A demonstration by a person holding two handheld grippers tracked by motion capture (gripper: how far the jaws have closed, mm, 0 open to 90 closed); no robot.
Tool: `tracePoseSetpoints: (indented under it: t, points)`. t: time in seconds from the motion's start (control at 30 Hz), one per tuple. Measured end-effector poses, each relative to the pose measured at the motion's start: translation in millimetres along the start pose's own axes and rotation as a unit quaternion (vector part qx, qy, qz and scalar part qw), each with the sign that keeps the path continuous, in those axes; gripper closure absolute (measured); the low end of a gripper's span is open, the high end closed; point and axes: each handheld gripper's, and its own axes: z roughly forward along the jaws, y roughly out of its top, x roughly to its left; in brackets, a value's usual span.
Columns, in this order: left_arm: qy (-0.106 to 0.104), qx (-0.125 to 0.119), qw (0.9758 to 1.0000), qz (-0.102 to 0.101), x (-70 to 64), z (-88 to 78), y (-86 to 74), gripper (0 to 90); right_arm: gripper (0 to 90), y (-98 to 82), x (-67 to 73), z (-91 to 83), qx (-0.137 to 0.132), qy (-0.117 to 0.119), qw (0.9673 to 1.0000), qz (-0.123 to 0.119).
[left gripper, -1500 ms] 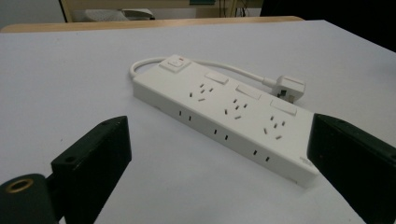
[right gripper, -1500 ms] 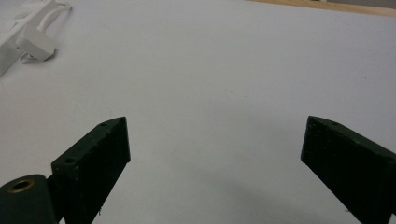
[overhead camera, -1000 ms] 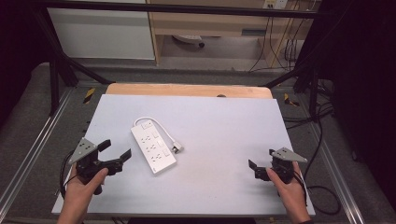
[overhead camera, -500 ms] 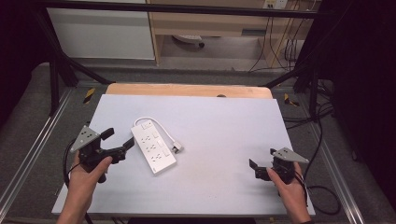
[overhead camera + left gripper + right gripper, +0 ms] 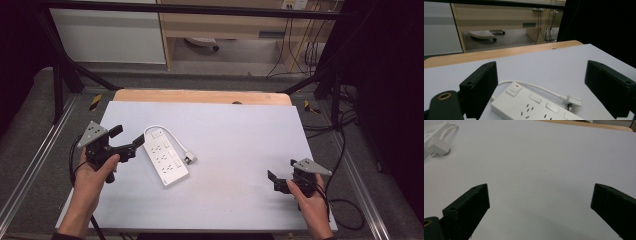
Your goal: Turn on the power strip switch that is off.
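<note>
Two hand-held grippers gaping, left hand-held gripper [image 5: 127,139] beside power strip [image 5: 165,159], strip's near end cropped, right hand-held gripper [image 5: 274,181] apart

We see a white-topped table [image 5: 240,130] with a wooden far edge, grey floor [image 5: 235,80], a light wood cabinet [image 5: 235,25] and dangling cables [image 5: 300,45].

Your left gripper [image 5: 125,141] sits at about 9 o'clock, its jaws wide apart and pointing toward 3 o'clock. Your right gripper [image 5: 272,181] sits low at about 4 o'clock, jaws wide apart too, pointing toward 9 o'clock. Each hand grips its handle from below.
</note>
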Motion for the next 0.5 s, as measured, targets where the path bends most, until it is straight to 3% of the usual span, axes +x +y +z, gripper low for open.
tracePoseSetpoints:
  t: [0.27,0.5]
  points:
    - [-0.020,0.008,0.9997,-0.008,1.6,8.0,0.6,8.7,2.4,-0.4,-2.2,-0.2,-0.002,-0.004,1.0000,0.006]
    - [-0.024,0.020,0.9995,-0.008,0.9,20.6,-2.8,11.2,2.4,-0.4,-1.9,0.0,0.000,-0.005,1.0000,0.006]
